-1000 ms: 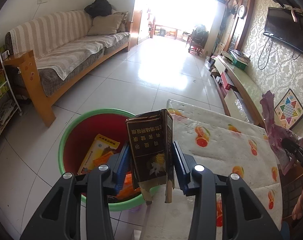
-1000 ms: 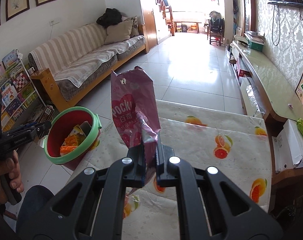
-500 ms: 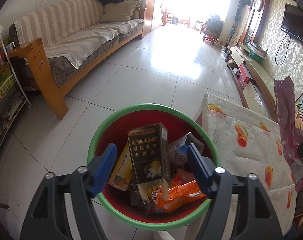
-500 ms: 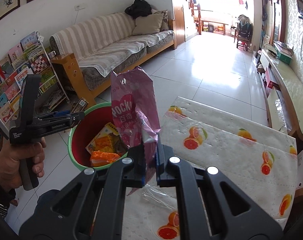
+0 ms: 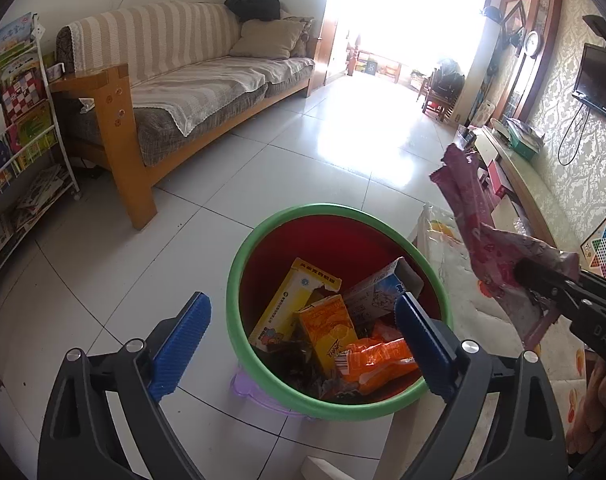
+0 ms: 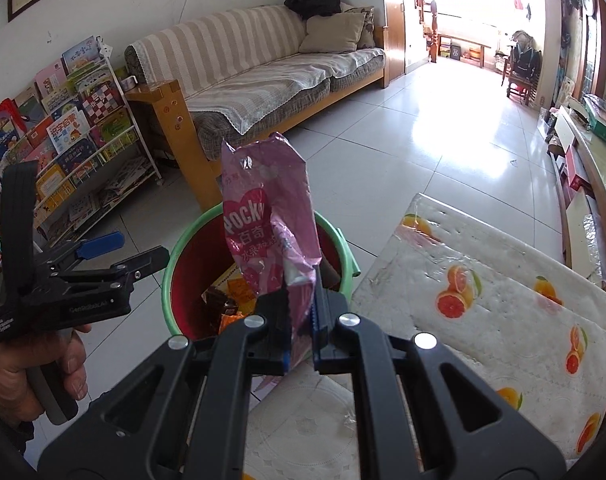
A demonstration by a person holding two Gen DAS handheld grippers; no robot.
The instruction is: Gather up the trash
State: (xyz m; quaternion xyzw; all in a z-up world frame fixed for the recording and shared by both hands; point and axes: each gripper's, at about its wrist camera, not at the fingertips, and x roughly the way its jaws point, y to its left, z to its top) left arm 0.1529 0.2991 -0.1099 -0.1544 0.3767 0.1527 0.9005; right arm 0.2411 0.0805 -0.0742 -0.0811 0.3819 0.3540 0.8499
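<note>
Our left gripper [image 5: 303,334] has just spread its jaws wide, nothing between them, above the red bin [image 5: 263,364] of wrappers. Our right gripper [image 6: 301,320] clamps the pink Pocky wrapper [image 6: 269,224], bin just beyond.

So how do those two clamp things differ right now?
The left gripper has just been opening: its jaws stand wide and empty over the bin. The right gripper is clamped shut on a pink snack wrapper. Both are black with blue pads.
</note>
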